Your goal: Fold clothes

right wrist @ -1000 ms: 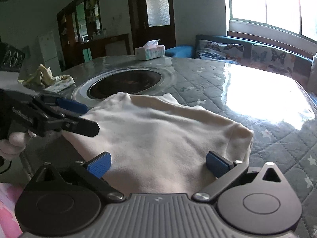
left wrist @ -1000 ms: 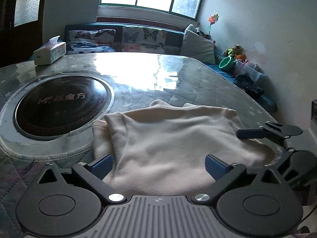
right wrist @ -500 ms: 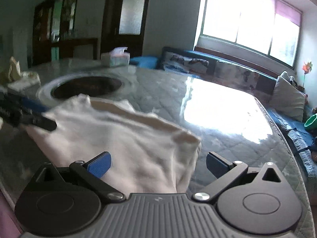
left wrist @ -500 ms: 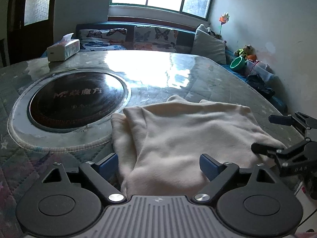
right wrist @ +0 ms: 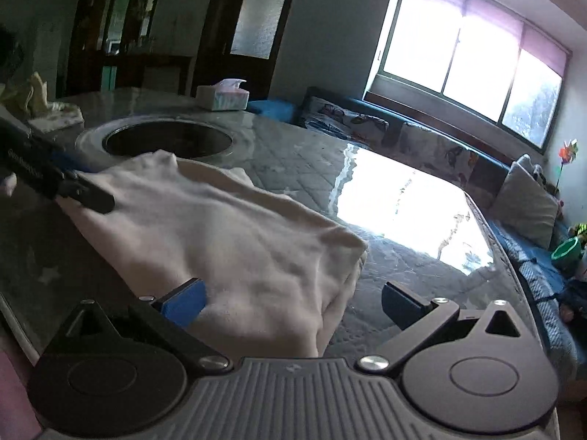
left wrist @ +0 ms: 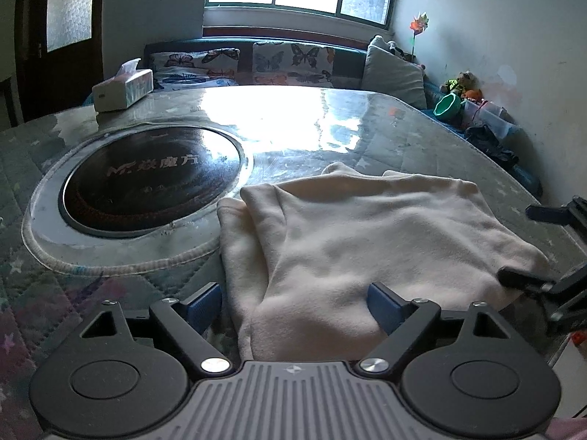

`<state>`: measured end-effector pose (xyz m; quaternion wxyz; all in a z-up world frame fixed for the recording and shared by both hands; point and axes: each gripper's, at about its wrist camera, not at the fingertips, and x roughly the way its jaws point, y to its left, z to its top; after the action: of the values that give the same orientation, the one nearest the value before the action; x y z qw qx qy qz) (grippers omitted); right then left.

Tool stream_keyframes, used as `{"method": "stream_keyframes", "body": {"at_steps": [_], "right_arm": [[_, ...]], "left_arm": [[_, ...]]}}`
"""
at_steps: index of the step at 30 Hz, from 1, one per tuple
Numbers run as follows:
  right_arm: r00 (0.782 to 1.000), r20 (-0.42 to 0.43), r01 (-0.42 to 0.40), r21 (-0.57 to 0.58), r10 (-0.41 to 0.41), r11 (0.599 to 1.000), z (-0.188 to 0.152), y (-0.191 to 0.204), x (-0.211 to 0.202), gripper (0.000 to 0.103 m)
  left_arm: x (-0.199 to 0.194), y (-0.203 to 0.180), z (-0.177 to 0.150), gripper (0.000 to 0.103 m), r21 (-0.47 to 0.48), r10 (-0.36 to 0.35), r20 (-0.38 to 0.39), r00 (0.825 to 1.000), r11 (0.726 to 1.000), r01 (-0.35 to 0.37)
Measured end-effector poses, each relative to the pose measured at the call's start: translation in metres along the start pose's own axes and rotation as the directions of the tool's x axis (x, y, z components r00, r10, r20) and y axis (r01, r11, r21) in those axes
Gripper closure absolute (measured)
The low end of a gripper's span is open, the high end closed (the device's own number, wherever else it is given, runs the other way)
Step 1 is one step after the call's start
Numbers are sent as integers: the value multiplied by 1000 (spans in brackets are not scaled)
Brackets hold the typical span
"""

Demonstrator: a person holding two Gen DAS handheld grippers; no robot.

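A cream garment point(left wrist: 367, 242) lies folded on the quilted table point(left wrist: 330, 135), its near edge toward me. My left gripper point(left wrist: 293, 306) is open at that near edge. The left blue pad point(left wrist: 203, 308) stands just off the garment's left side and the right pad point(left wrist: 383, 306) rests over the cloth. My right gripper point(right wrist: 291, 304) is open around the garment's point(right wrist: 227, 242) near right corner, with its right pad over bare table. Each gripper shows in the other's view: the right gripper point(left wrist: 533, 245) at the cloth's right edge, the left gripper point(right wrist: 79, 179) at its left edge.
A round black hob point(left wrist: 146, 179) is set into the table left of the garment. A tissue box point(left wrist: 123, 90) stands at the far left edge. A couch with butterfly cushions point(left wrist: 279, 60) runs under the window. Yellowish cloths point(right wrist: 33, 99) lie far left.
The right gripper has swung and rolled, so the garment's corner now sits off to the left between its jaws. In the left view it slid toward the right edge. The left jaws narrowed slightly.
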<state>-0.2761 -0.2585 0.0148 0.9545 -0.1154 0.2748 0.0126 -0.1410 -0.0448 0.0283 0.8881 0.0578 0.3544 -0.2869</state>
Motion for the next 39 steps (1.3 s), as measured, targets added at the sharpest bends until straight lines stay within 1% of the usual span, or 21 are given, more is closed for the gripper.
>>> {"method": "stream_keyframes", "body": {"at_steps": [2,4,6,8,10,13,15,16,18,20,21,23,25,26,28,31,35,39], "right_arm": [[1000,12,8,34,-9,999,3,-8,-8,0],[999,14,46,55,-47,997,3,-17,-15,0],[996,2,91,53,-92,994,0,-23,-19,0],[990,-37,135,41,-134,990,-6,-28,-17,0],[990,-73,126,46,-122,991,-14,-31,-12,0],[992,-51,120,75,-117,990,-13,-34,-17,0],[989,-28,144,96,-142,985,-11,-39,-22,0],[988,-31,154,103,-152,983,-11,-42,-21,0],[986,-67,160,104,-154,982,-15,-45,-15,0],[986,-99,143,81,-135,986,-21,-45,-7,0],[987,-97,139,74,-132,988,-21,-44,-7,0],[988,-85,133,61,-128,989,-16,-46,-7,0],[990,-66,130,49,-126,990,-7,-50,-9,0],[991,-57,128,44,-125,991,-3,-52,-9,0],[993,-45,114,55,-111,992,6,-60,-6,0],[995,-28,102,59,-100,993,20,-67,5,0],[996,-41,79,58,-77,995,36,-75,34,0],[992,-101,89,88,-80,992,43,-86,68,0]], "left_arm": [[-4,-1,2,15,11,10,11,1000,1000,-11],[-9,-3,6,15,25,23,29,999,999,-23],[-15,-6,10,15,32,6,51,999,999,-8],[-18,-13,14,15,51,-25,65,998,998,22],[-18,-23,17,15,77,-59,73,996,996,54],[-14,-39,22,16,113,-110,65,992,988,102],[-8,-51,25,18,139,-139,53,989,982,130],[-6,-57,26,20,151,-151,51,987,978,141],[0,-68,29,23,173,-175,48,983,971,165],[7,-77,29,31,185,-193,39,980,966,183],[11,-81,29,33,189,-199,31,979,963,190],[18,-88,29,45,194,-215,14,977,959,208],[24,-92,27,49,197,-228,-2,974,954,224],[27,-93,26,54,199,-233,-9,972,953,230],[30,-95,22,61,208,-243,-19,970,948,242],[32,-97,19,64,219,-251,-16,968,944,248],[30,-96,18,64,233,-253,-12,968,940,248],[25,-97,23,64,236,-270,10,963,936,260]]}}
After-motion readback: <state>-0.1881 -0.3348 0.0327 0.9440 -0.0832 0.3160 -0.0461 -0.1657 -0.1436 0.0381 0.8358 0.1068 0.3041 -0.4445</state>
